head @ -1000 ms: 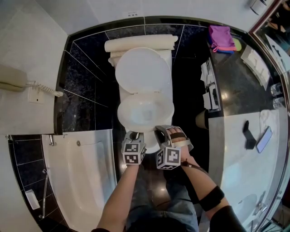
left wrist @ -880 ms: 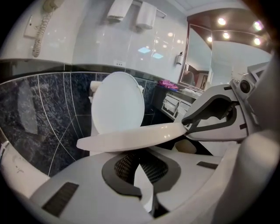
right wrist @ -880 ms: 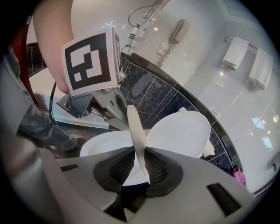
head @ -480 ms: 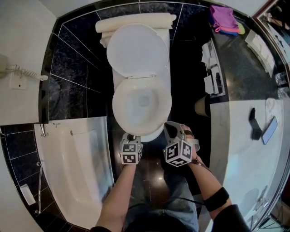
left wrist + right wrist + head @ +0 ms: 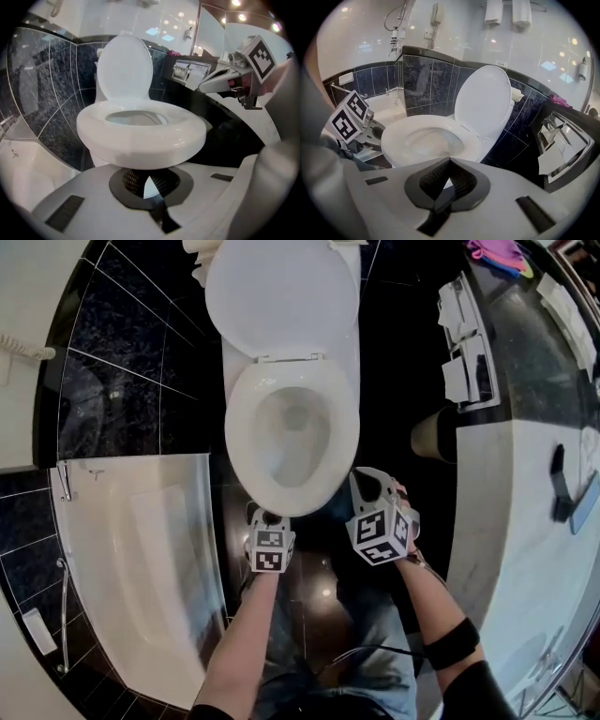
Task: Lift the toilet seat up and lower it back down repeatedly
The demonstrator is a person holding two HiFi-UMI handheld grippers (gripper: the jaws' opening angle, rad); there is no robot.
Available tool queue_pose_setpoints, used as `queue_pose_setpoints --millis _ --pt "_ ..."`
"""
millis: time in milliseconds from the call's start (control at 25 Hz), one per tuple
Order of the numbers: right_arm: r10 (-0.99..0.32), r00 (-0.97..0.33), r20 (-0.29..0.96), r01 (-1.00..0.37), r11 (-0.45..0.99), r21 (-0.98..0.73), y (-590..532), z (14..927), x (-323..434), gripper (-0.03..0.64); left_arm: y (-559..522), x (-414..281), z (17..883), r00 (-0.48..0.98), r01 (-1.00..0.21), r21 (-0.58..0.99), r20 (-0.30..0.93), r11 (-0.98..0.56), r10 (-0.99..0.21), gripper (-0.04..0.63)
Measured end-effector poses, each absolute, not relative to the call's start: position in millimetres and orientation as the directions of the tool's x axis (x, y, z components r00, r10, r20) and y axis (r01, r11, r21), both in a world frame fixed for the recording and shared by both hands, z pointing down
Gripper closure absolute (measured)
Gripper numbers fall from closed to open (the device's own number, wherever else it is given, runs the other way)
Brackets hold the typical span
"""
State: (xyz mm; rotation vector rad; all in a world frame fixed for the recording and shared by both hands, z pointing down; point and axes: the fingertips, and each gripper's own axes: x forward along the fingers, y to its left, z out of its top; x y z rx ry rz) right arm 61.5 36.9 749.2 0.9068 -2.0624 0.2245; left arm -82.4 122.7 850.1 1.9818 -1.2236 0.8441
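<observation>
Trouble looked likely at the pickup: the white oval plastic toilet seat (image 5: 241,427) lay flat on the bowl, its round white lid (image 5: 281,296) standing open behind. The left gripper (image 5: 149,180) and right gripper (image 5: 449,173) both hung just below the front rim, jaws pinched together on nothing. Closed tips would probably bump the glossy edge or slip off, and a half-caught seat could slam down.

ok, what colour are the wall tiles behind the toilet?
Wall tiles: black, speckled, pale grout lines. Best in right gripper view.
</observation>
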Motion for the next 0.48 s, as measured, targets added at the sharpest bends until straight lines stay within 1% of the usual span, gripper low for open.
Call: queue_pose_setpoints --millis 320,480 --pt "-0.51 -0.375 0.774 -0.675 0.723 0.149 44.9 780.7 62.6 0.598 141.7 -83.3 905.5 0.318 -0.926 0.178 0.844 -0.334 -0.431 0.601" --pt "-0.498 -0.372 0.783 -0.673 0.725 0.142 47.0 786.6 61.2 0.598 148.7 -78.8 911.1 0.334 -0.924 0.21 0.849 -0.319 -0.409 0.601"
